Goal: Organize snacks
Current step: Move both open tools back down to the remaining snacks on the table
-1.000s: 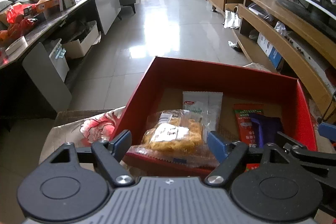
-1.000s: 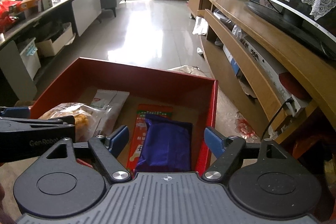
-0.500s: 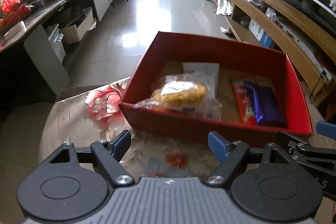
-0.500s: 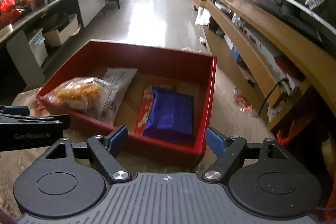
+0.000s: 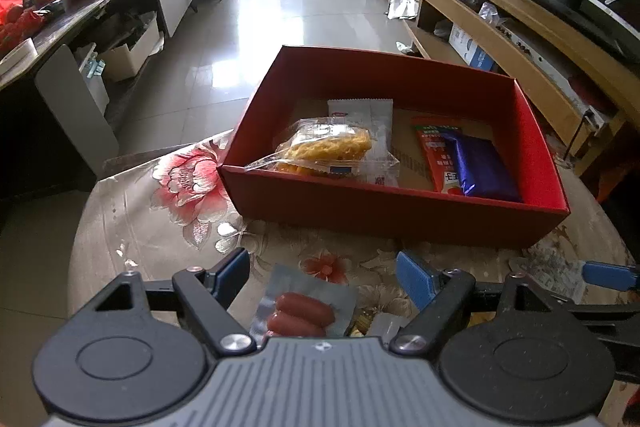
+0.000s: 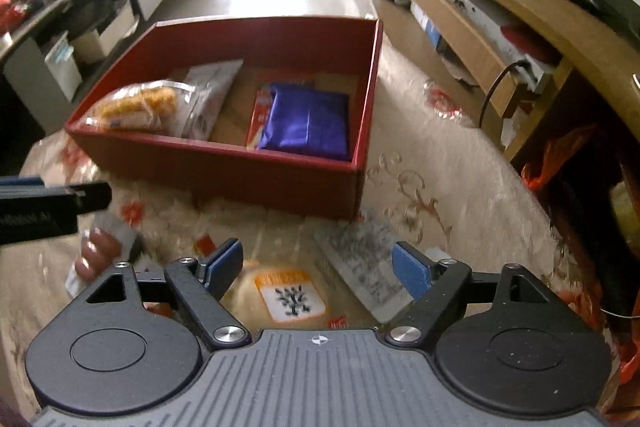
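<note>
A red box (image 5: 400,211) (image 6: 224,167) stands on the flowered tablecloth. It holds a clear bag of yellow snacks (image 5: 328,149) (image 6: 136,105), a white packet (image 5: 376,107), a red packet (image 5: 434,147) and a purple packet (image 5: 480,163) (image 6: 308,121). My left gripper (image 5: 323,275) is open above a sausage pack (image 5: 304,311) that lies on the cloth. My right gripper (image 6: 318,267) is open above an orange-labelled snack bag (image 6: 288,297) and a grey printed packet (image 6: 364,259).
The table edge falls off at the left to a tiled floor (image 5: 260,27). A wooden TV cabinet (image 5: 520,39) runs along the right. A dark cluttered counter (image 5: 60,11) runs along the left. The left gripper's finger (image 6: 52,207) reaches into the right wrist view.
Both grippers have pulled back from the red box and risen. The bag of yellow snacks now lies in the box. Loose snacks on the cloth have come into view.
</note>
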`<state>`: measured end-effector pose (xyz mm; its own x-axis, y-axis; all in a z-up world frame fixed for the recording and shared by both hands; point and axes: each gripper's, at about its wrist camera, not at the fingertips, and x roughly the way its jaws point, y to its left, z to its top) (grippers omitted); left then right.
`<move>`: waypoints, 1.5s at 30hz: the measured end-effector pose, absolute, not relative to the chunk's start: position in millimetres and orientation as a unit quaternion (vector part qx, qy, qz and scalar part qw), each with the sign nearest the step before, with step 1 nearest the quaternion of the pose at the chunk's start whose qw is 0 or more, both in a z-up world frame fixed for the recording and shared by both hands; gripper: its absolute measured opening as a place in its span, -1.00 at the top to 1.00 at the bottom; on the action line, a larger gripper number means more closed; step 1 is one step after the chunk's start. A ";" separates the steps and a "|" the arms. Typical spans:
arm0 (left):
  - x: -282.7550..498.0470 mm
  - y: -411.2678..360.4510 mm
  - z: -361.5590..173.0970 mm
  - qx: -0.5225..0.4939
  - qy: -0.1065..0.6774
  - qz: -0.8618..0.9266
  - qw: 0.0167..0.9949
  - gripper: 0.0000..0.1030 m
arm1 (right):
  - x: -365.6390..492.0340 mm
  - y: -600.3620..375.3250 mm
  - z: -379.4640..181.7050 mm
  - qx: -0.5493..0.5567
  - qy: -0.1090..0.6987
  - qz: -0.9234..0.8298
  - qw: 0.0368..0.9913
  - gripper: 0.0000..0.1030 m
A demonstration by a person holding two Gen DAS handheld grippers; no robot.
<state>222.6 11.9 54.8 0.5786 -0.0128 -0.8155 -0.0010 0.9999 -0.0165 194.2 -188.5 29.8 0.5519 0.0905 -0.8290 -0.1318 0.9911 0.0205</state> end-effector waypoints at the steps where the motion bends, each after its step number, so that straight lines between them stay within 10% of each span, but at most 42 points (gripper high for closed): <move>1: 221.8 13.8 55.1 -0.007 0.458 -0.004 0.889 -0.62 | 194.2 -188.6 28.3 -0.021 0.472 0.071 0.878 -0.69; 45: 172.7 -73.7 12.1 0.069 0.518 -0.110 0.845 -0.62 | 109.5 -235.1 -0.2 -0.024 0.552 0.133 0.823 -0.70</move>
